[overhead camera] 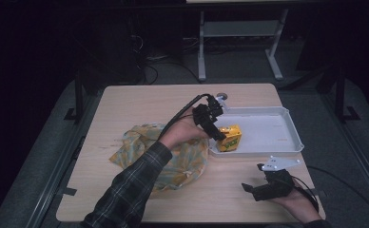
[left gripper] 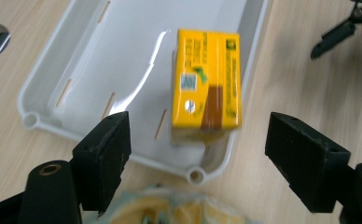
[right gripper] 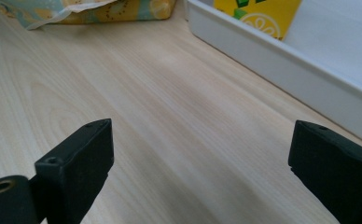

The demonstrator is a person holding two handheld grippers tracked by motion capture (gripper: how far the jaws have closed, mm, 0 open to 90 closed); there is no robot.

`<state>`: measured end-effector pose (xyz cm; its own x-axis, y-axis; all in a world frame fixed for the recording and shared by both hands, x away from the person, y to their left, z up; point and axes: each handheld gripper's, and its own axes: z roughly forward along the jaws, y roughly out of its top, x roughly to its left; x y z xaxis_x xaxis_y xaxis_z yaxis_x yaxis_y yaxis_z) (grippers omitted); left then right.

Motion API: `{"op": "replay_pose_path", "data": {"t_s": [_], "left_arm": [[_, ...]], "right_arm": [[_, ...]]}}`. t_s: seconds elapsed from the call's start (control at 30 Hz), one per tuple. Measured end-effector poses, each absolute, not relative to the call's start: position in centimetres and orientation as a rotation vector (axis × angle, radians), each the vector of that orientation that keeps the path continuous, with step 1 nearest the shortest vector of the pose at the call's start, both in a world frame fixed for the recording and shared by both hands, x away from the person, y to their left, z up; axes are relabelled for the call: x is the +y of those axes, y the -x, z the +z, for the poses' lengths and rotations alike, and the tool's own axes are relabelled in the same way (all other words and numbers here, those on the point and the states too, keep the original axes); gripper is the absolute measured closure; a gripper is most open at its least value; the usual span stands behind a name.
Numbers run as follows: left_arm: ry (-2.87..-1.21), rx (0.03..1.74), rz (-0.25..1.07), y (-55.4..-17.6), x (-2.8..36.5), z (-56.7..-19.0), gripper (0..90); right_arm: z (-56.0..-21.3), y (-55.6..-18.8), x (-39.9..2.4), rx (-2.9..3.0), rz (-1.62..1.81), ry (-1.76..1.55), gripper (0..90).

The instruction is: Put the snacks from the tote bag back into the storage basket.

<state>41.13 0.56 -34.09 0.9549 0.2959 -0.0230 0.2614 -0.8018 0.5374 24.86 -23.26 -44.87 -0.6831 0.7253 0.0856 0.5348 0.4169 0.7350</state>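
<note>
The left gripper (left gripper: 198, 158) hangs with its jaws wide apart just above a small yellow cardboard drink carton (left gripper: 206, 84), which stands in the near corner of the shallow white plastic tray (left gripper: 76, 56), at about three o'clock from a crumpled yellow-and-teal patterned cloth bag (overhead camera: 140, 142). If the step is a release, as it seems, lift straight up so neither jaw clips the carton; it looks light and easily tipped. The right gripper (right gripper: 202, 172), jaws also spread and holding nothing, rests low over the pale wood-grain tabletop (right gripper: 146, 93) at about five o'clock from the tray. Beyond the table, the room is dim, with a grey floor, cables and a white metal table frame (overhead camera: 239, 33).
</note>
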Motion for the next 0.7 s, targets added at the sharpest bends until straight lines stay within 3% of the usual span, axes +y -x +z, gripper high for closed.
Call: {"op": "replay_pose_path", "data": {"t_s": [0.5, 0.7], "left_arm": [[-2.477, 0.483, 0.109, -37.4, 9.4, -34.3, 21.8], [-2.444, 0.533, 0.132, -36.0, 13.1, -34.6, 21.8]], "right_arm": [[-43.6, -26.2, -23.3, 2.466, 1.104, -1.129, 6.5], [-42.8, -27.3, -23.3, 2.456, 1.114, -1.143, 13.3]]}}
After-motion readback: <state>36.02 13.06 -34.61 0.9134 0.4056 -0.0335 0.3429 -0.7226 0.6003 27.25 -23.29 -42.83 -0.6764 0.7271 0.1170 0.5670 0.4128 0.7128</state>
